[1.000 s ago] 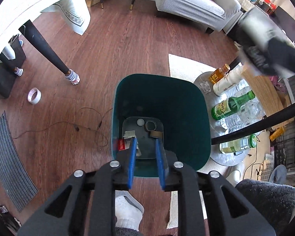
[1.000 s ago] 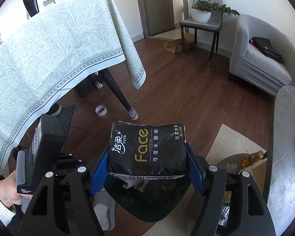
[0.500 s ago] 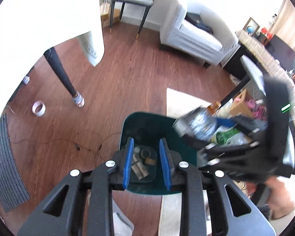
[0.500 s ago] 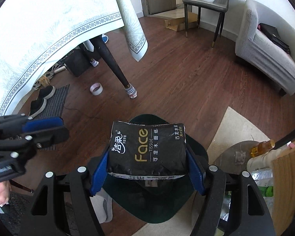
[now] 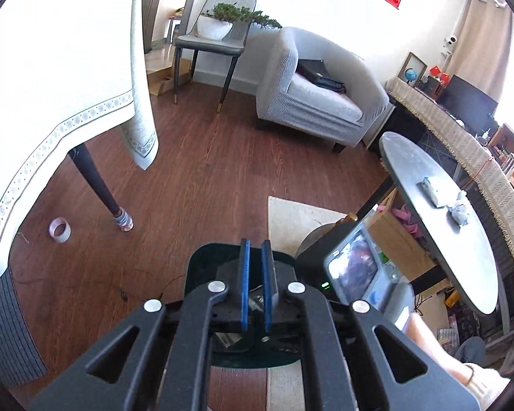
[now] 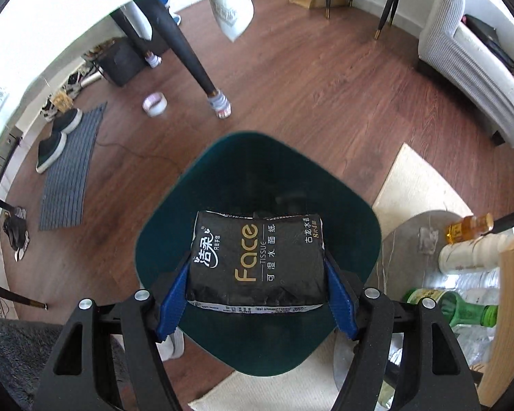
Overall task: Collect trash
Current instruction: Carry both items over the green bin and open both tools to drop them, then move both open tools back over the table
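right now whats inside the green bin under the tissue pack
The black tissue pack, held in the right claw, covers most of the green bin. Only dark inner walls show around it; the bottom and any trash there are hidden.

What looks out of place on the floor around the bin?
A tape roll lies loose on the wood floor by the table leg, and a thin cable trails across the boards toward the green bin. Both sit out in the open floor. Nothing looks spilled or damaged.

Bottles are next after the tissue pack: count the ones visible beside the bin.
3: an amber bottle farthest, a white bottle beside it, a green bottle nearest, all right of the bin. Clear ones may lie behind.
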Action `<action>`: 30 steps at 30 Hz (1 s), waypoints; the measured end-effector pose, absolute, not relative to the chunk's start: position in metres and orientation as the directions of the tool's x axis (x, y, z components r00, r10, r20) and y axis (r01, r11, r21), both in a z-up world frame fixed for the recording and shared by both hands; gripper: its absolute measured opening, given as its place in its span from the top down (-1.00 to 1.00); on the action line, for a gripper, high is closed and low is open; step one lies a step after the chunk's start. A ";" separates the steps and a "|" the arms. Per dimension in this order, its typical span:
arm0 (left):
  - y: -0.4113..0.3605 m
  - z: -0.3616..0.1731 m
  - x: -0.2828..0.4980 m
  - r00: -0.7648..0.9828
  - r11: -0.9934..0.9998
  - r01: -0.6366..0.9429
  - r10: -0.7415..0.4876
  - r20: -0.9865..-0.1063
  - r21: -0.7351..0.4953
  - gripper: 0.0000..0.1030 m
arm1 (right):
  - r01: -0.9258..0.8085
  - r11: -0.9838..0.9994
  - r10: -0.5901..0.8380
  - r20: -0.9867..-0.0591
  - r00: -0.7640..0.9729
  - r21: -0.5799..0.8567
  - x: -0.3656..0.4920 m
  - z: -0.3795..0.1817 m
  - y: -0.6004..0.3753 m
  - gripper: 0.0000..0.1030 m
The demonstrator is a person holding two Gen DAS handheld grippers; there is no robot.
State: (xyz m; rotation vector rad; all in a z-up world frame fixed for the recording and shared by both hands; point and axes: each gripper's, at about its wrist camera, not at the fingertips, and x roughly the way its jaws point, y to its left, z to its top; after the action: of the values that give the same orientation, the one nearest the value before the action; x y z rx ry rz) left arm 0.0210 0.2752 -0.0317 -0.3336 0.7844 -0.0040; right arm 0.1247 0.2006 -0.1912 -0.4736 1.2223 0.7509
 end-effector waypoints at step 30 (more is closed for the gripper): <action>0.244 0.036 0.017 0.846 0.899 -0.068 -0.178 -0.503 -0.433 0.72 | -0.755 0.655 0.448 -0.822 0.352 0.034 0.111 -0.081 0.124 -0.10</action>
State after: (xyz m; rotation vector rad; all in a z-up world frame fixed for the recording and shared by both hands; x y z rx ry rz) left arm 0.0172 0.2445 0.0363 -0.4557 0.5644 -0.0598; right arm 0.1111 0.1240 -0.0806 -0.3837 0.9187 0.8027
